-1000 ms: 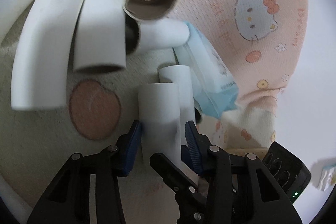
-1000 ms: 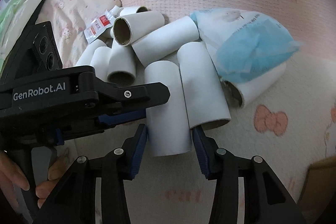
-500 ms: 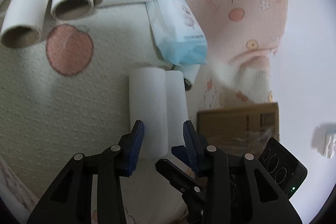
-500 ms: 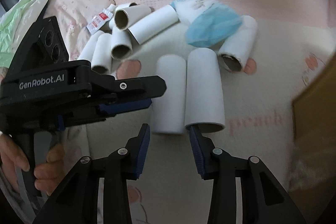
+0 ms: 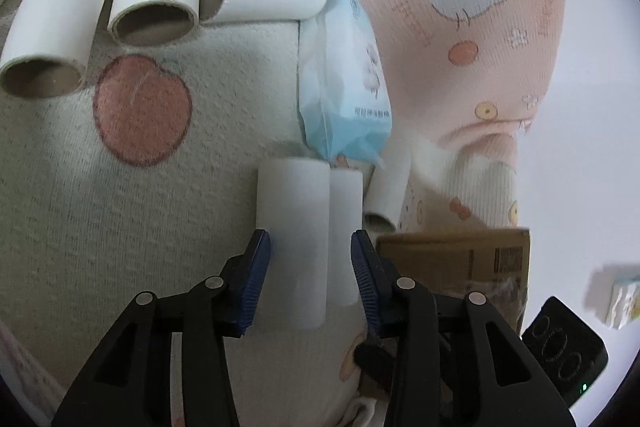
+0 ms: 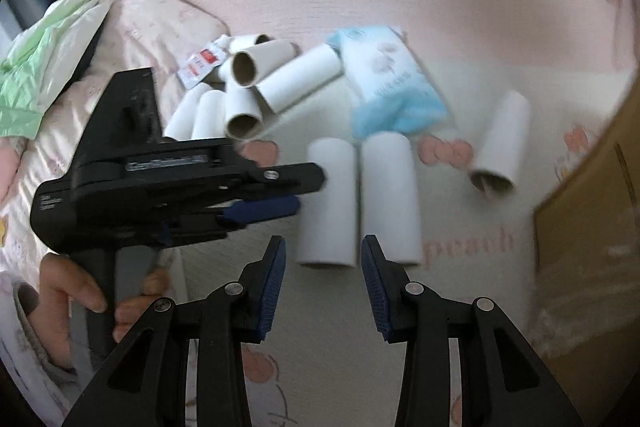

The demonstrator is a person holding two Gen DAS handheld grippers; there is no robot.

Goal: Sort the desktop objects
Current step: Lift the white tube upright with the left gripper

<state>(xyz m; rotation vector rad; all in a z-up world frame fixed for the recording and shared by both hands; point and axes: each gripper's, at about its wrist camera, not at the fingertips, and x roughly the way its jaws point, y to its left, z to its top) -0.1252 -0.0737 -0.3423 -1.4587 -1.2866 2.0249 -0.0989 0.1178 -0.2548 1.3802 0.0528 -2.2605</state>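
Cardboard box (image 6: 592,211) cut off at edge, contents blurred, left tool (image 5: 310,277) straddling two paper tubes (image 5: 294,227) without a clear pinch, right tool (image 6: 322,283) spread, empty

Blurred cardboard box (image 6: 592,227), cut off

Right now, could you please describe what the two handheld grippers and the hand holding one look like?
Both the left gripper and the right gripper are matte black plastic with angular fingers, silver rivets and ribbed dark-blue pads. The left one's body carries small white lettering, too blurred to read. A pale grey cuff shows at the hand on its handle.
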